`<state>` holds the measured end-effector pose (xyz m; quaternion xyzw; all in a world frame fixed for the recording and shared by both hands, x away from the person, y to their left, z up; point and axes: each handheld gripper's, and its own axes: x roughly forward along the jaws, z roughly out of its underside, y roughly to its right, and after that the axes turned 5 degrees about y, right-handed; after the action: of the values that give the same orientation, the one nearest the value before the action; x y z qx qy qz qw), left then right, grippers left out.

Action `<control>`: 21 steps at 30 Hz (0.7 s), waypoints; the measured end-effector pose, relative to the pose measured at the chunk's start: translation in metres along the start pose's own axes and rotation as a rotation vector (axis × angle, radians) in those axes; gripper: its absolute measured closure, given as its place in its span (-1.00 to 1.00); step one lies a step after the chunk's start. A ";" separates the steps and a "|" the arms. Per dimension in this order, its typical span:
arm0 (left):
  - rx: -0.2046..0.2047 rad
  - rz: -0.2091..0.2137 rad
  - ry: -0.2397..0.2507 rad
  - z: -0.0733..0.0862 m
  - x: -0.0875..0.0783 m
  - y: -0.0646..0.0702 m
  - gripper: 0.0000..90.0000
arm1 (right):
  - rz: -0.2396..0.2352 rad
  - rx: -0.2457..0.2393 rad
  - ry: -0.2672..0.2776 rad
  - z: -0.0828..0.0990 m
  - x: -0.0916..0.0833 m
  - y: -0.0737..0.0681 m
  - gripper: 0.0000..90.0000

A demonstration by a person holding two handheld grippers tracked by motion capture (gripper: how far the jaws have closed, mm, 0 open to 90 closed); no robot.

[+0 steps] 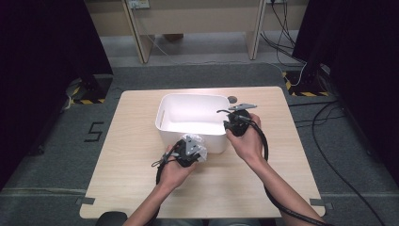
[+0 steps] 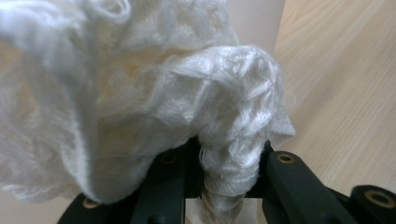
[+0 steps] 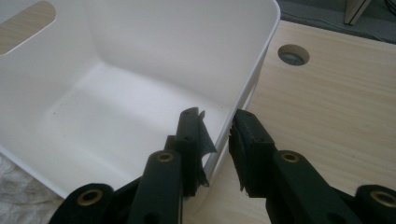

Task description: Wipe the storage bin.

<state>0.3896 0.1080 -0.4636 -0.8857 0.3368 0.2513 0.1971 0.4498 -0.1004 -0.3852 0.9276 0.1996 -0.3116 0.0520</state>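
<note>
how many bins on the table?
1. The white bin sits at the table's middle; the right gripper has its jaws astride the bin's right wall. The left gripper holds white cloth before it.

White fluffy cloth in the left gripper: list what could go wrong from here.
1. The left gripper pinches only a narrow fold of the white fluffy cloth; the loose bulk hanging around it could drag on the rim of the white plastic bin and slip out.
2. The right gripper straddles the bin's thin side wall; a pull might tip or slide the bin across the light wooden table.
3. The cloth covers the left gripper view, so aiming may be poor.
</note>
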 end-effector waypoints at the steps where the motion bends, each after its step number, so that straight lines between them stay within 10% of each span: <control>1: 0.000 0.004 -0.006 0.001 0.001 0.000 0.66 | 0.000 -0.001 0.000 0.000 0.000 0.000 0.63; 21: -0.015 0.029 -0.067 0.016 0.022 0.003 0.66 | 0.002 -0.007 0.004 0.000 0.000 -0.002 0.63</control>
<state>0.3968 0.1031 -0.4892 -0.8733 0.3408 0.2863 0.1982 0.4490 -0.0988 -0.3853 0.9282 0.1998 -0.3090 0.0552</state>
